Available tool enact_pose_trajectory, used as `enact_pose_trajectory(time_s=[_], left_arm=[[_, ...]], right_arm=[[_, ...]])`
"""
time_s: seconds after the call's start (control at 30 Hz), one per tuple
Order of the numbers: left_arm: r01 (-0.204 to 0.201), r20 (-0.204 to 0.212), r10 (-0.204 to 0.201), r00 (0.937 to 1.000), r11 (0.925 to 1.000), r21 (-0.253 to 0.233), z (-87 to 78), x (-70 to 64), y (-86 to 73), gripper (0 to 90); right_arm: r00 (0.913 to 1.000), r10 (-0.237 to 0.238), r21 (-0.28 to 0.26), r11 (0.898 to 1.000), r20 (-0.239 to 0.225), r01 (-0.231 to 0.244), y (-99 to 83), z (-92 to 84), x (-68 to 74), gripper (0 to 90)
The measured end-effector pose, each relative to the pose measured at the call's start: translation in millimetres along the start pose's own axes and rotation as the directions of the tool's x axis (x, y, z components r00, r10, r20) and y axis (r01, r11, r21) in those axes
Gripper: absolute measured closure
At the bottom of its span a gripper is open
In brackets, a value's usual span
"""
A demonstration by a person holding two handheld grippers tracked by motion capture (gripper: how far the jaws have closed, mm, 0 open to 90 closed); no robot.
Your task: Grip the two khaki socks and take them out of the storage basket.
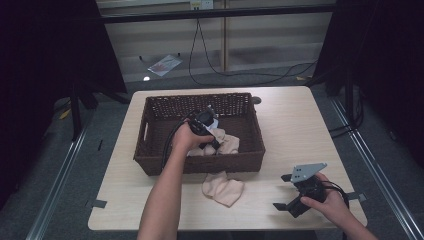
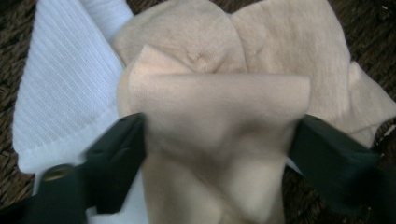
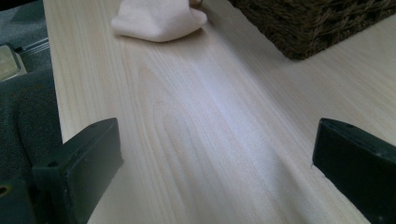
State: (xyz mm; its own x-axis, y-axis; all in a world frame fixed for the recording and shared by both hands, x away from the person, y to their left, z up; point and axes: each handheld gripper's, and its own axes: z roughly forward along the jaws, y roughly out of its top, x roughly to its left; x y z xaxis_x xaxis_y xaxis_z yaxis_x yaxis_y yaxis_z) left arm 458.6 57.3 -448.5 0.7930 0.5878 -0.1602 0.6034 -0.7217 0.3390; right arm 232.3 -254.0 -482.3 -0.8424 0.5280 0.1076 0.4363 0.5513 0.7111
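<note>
A dark wicker basket (image 1: 150, 162) stands on the table's middle. Inside it my left gripper (image 1: 213, 143) points down at a heap of socks. Seen from the left gripper view, a beige sock (image 2: 215, 107) is bunched between the two jaws of my left gripper (image 2: 219, 129), and both pads press on its folds. A white ribbed sock (image 2: 70, 93) lies under it on the basket floor (image 2: 14, 28). Another beige sock (image 1: 223, 189) (image 3: 159, 18) lies on the table in front of the basket. My right gripper (image 1: 282, 192) (image 3: 215, 140) rests open at the front right, holding nothing.
The light wooden table (image 1: 295, 130) has bare room right of the basket (image 3: 317, 23) and along its front edge. Grey floor, rails and cables surround the table. A power cord hangs from the shelf at the back.
</note>
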Motion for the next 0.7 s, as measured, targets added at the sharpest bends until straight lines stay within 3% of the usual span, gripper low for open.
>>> enact_pose_trajectory(time_s=[0.03,0.07,0.1,0.13,0.17,0.2,0.23,0.27,0.43,0.63,0.7], left_arm=[[0.000,0.000,0.000,1.0000,1.0000,0.000,0.0,0.0,0.0,30.6],[0.002,-0.012,-0.002,0.9999,1.0000,0.005,-1.1,-0.3,-0.2,30.6],[0.008,-0.011,-0.008,0.9999,1.0000,0.004,-1.9,-0.7,-0.4,38.4],[0.001,-0.005,-0.001,1.0000,0.9996,0.029,-4.9,0.0,-0.3,54.2],[0.001,-0.005,-0.001,1.0000,0.9996,0.029,-4.9,0.0,-0.3,62.3],[0.023,-0.005,-0.023,0.9997,0.9988,0.044,-8.2,0.0,-0.4,70.6],[0.023,-0.005,-0.023,0.9997,0.9988,0.044,-8.2,0.0,-0.4,75.7],[0.051,0.024,-0.052,0.9984,0.9974,0.051,-12.5,-0.3,-0.6,79.0],[0.077,0.051,-0.078,0.9956,0.9965,0.034,-26.6,-1.8,-0.9,83.3],[0.099,0.107,-0.100,0.9892,0.9950,0.011,-58.9,-5.9,1.4,84.0],[0.106,0.107,-0.107,0.9885,0.9942,0.012,-70.1,-7.4,2.0,84.1]], right_arm=[[1.0000,0.000,0.000,1.000,0.000,0.000,0.0,0.0,0.0,0.9],[1.0000,0.004,-0.001,1.000,0.004,-0.004,0.0,-0.5,0.0,0.9],[1.0000,0.004,0.000,1.000,0.001,-0.004,-0.1,-0.5,-0.2,0.9],[1.0000,0.004,-0.003,1.000,0.002,-0.004,-0.1,-0.8,-0.4,0.9],[1.0000,0.004,-0.003,1.000,0.002,-0.004,-0.1,-0.8,-0.4,0.9],[1.0000,0.007,-0.002,1.000,0.001,-0.007,0.0,-1.0,0.2,0.9],[1.0000,0.007,-0.002,1.000,0.001,-0.007,0.0,-1.0,0.2,0.9],[1.0000,0.006,0.000,1.000,0.001,-0.006,0.0,-0.7,0.0,0.9],[1.0000,0.004,-0.002,1.000,0.000,-0.004,0.1,-0.7,-0.2,0.9],[1.0000,0.007,-0.002,1.000,-0.001,-0.007,0.2,-0.6,-0.2,0.9],[1.0000,0.004,-0.004,1.000,-0.001,-0.004,0.2,-0.4,-0.2,0.9]])
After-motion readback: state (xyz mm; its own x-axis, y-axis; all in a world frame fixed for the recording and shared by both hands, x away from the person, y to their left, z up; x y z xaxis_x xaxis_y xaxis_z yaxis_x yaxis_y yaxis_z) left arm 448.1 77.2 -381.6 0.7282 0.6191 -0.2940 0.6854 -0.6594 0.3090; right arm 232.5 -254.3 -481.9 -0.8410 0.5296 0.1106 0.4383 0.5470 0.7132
